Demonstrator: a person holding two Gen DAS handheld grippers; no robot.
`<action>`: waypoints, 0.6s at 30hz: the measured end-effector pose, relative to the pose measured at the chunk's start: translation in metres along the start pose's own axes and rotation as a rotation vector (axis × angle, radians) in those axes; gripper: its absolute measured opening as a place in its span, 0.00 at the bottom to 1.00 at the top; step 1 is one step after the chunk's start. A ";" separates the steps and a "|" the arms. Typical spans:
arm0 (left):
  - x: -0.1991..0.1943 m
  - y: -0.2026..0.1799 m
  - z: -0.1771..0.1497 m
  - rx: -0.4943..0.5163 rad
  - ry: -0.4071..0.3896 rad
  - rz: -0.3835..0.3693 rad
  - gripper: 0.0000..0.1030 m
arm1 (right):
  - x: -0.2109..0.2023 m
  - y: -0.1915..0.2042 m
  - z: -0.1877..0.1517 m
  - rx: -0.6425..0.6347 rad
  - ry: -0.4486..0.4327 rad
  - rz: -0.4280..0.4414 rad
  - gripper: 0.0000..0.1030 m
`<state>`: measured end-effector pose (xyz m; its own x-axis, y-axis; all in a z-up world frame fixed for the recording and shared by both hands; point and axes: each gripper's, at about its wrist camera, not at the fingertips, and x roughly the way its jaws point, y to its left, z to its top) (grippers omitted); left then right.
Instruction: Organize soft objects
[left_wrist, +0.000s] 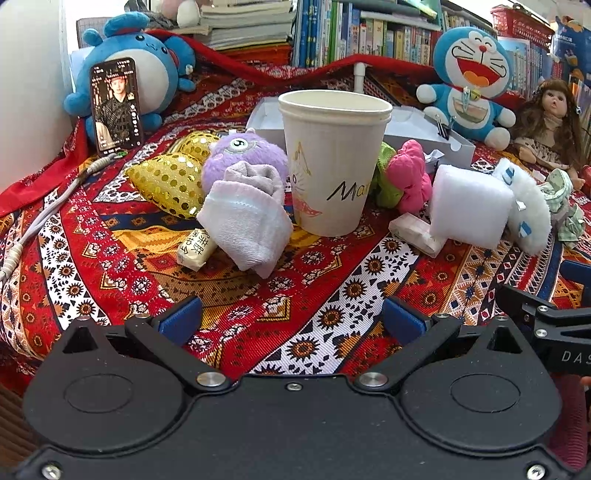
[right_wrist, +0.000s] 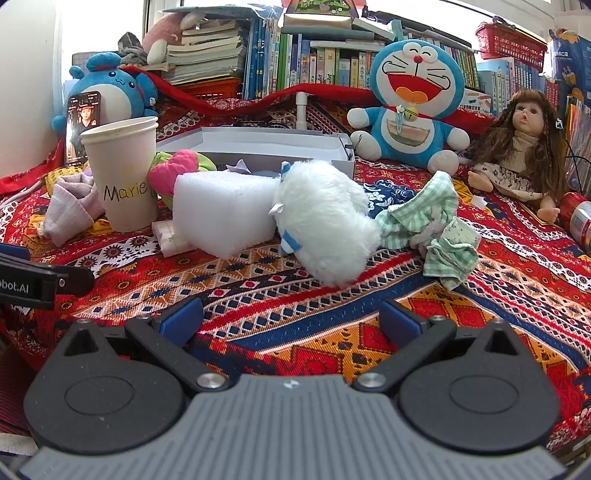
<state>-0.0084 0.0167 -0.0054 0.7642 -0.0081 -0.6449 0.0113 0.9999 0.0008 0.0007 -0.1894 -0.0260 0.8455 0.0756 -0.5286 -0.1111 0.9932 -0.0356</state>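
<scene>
Lying at 12 o'clock ahead of the wide-spread, empty right gripper (right_wrist: 291, 317), the fluffy white plush toy (right_wrist: 325, 225) looks light and compressible, so grip its thick middle; left gripper (left_wrist: 291, 319) likewise spread, empty.

Paper cup (left_wrist: 334, 162), phone (left_wrist: 116, 103), books (right_wrist: 325, 66)

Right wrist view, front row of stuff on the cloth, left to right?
Sock → paper cup → foam block → white plush → green checked cloth → doll. Both grippers, left and right, are open and empty.
</scene>
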 end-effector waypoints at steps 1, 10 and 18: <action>0.000 -0.001 0.000 -0.002 -0.001 0.004 1.00 | 0.000 0.000 0.001 0.001 0.002 0.000 1.00; -0.014 0.004 0.004 -0.021 -0.064 -0.051 0.85 | -0.006 -0.005 0.012 0.080 -0.065 0.077 1.00; -0.028 0.014 0.017 -0.028 -0.177 0.005 0.58 | -0.017 0.005 0.026 0.002 -0.203 0.094 0.98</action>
<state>-0.0188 0.0306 0.0256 0.8660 -0.0019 -0.5000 -0.0091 0.9998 -0.0195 -0.0011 -0.1831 0.0049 0.9194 0.1835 -0.3479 -0.1929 0.9812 0.0077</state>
